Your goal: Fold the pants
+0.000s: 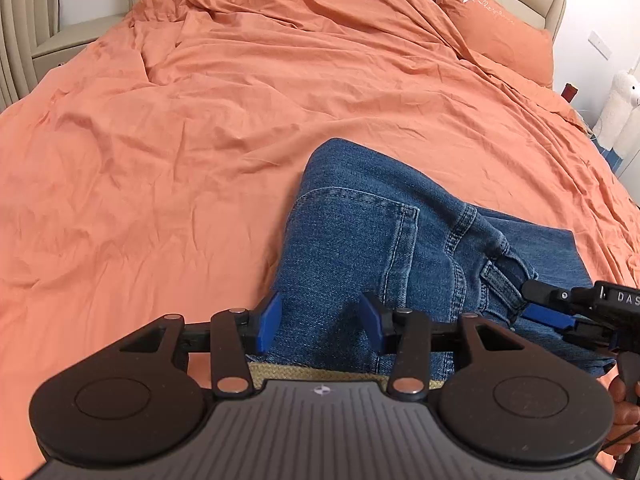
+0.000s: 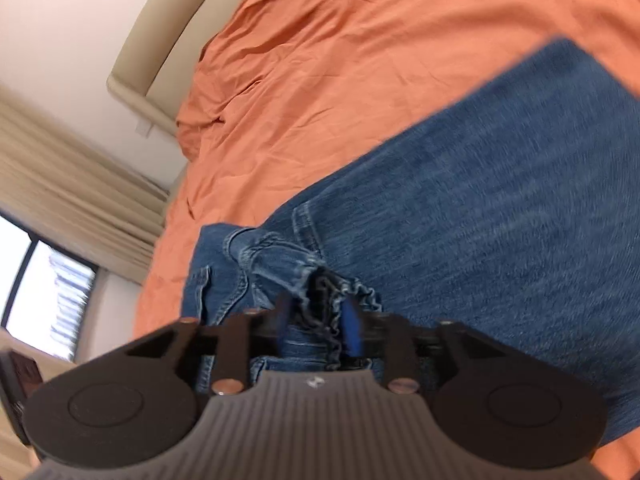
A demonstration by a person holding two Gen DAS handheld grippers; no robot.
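Observation:
Blue denim pants [image 1: 376, 240] lie on the orange bed sheet [image 1: 160, 160], seat and back pocket up. My left gripper [image 1: 320, 324] is open just over the near edge of the pants, its blue pads apart, holding nothing. My right gripper [image 1: 548, 308] comes in from the right at the waistband. In the right wrist view, which is blurred, the right gripper [image 2: 320, 320] is shut on a bunched fold of the pants [image 2: 500, 220] near the waistband, while one leg stretches away flat.
An orange pillow [image 1: 496, 28] leans on the beige headboard [image 1: 556, 4] at the far right. A white plush toy [image 1: 620, 108] stands beside the bed. Beige curtains [image 2: 72, 184] and a window [image 2: 48, 292] are to the left.

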